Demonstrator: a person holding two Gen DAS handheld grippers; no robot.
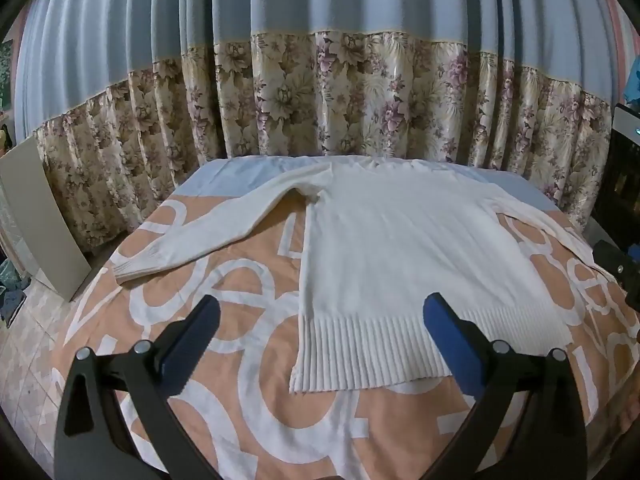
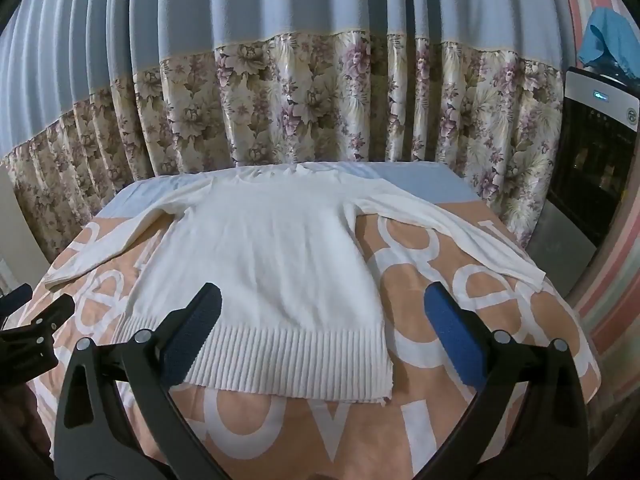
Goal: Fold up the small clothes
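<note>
A white knit sweater (image 1: 400, 248) lies flat on the table, ribbed hem toward me, collar at the far edge, both sleeves spread out to the sides. It also shows in the right wrist view (image 2: 264, 264). My left gripper (image 1: 322, 316) is open and empty, hovering above the hem's left corner. My right gripper (image 2: 324, 308) is open and empty, hovering above the hem's right part. The right gripper shows at the right edge of the left wrist view (image 1: 624, 276); the left gripper shows at the left edge of the right wrist view (image 2: 28, 328).
The table carries an orange cloth with large white letters (image 1: 256, 360) and a light blue strip at the far edge (image 2: 420, 182). A blue and floral curtain (image 1: 320, 92) hangs behind. A black appliance (image 2: 592, 152) stands at the right, a flat board (image 1: 40, 216) at the left.
</note>
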